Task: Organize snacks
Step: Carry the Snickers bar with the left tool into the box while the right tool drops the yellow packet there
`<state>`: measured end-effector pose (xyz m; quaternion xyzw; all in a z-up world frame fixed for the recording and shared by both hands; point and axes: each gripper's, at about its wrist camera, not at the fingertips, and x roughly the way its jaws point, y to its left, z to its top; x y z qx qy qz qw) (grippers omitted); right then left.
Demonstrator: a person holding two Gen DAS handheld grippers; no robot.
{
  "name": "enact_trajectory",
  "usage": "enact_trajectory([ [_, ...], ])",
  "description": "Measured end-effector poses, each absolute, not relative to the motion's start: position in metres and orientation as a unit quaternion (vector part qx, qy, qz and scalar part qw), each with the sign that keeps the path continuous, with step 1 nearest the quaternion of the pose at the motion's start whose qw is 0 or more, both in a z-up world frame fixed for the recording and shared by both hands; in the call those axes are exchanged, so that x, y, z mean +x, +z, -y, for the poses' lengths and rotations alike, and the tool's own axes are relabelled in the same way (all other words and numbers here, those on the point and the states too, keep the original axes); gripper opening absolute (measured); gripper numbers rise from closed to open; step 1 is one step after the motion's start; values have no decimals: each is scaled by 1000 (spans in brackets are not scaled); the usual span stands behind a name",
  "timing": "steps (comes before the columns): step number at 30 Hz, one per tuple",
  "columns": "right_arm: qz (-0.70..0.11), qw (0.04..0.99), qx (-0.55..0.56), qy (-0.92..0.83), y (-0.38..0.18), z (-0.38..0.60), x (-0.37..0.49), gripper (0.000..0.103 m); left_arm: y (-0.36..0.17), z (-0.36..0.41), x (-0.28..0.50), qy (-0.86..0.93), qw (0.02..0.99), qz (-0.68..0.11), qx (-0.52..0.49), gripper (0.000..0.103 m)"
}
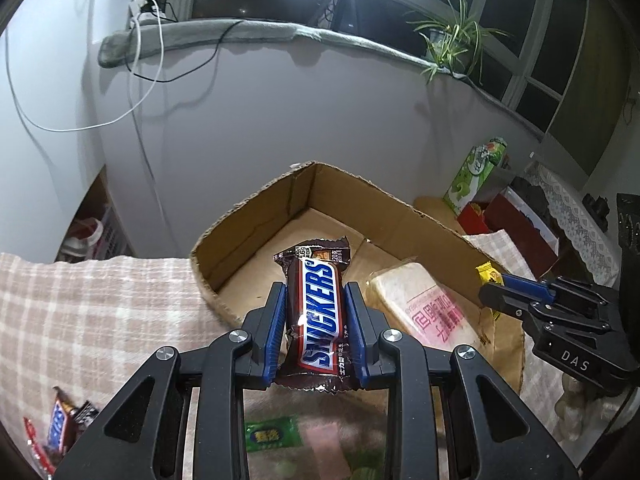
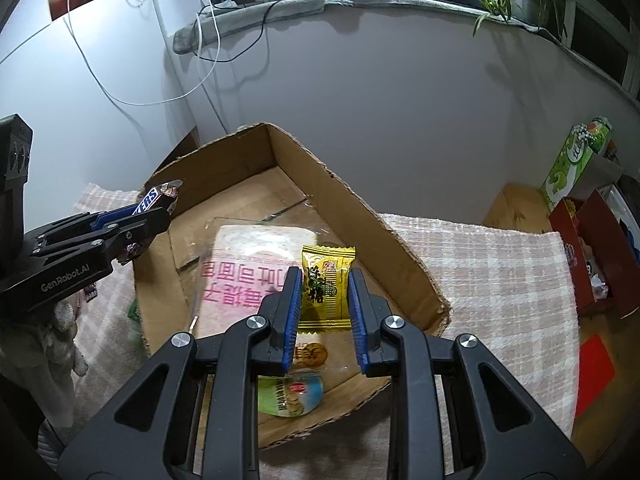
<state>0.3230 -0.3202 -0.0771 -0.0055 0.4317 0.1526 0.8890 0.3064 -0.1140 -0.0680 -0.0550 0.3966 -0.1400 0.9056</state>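
Note:
My left gripper (image 1: 315, 292) is shut on a brown Snickers bar (image 1: 318, 320), held lengthwise between the blue pads over the near left edge of an open cardboard box (image 1: 256, 220). My right gripper (image 2: 325, 280) is shut on a small yellow candy packet (image 2: 326, 288), above the box's floor. In the box lies a pale wrapped cake with pink lettering (image 2: 248, 264). From the right wrist view the left gripper (image 2: 160, 216) shows at the left with the Snickers bar (image 2: 154, 198). The right gripper (image 1: 490, 288) appears at the right of the left wrist view with the yellow packet (image 1: 489, 274).
The box (image 2: 352, 216) rests on a pink checked cloth (image 2: 500, 272). A green packet (image 2: 290, 396) and a round biscuit pack (image 2: 310, 354) lie at the box's near edge. More snacks (image 1: 60, 428) sit on the cloth (image 1: 92, 320) at lower left. A red box (image 2: 592, 248) and green carton (image 2: 572, 160) stand right.

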Motion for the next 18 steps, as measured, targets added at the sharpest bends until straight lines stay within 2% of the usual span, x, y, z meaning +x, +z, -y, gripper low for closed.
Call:
enact_trajectory([
  [10,-435,887,-12,153,-81,319,324,26,-74,118,317,-130,903,-407,-55,29],
  [11,-434,888,-13,152,-80,319,323,30,-74,118,317,-129,903,-405,-57,29],
  [12,-432,889,-14,151,-79,319,322,40,-73,118,318,-129,903,-405,-58,31],
  [13,-429,891,-15,150,-78,319,321,45,-72,118,318,-129,903,-405,-58,35],
  [14,-426,892,-15,150,-77,319,321,46,-72,117,318,-128,904,-405,-59,41],
  [18,-426,892,-14,150,-75,319,318,46,-69,116,317,-129,905,-400,-62,42],
])
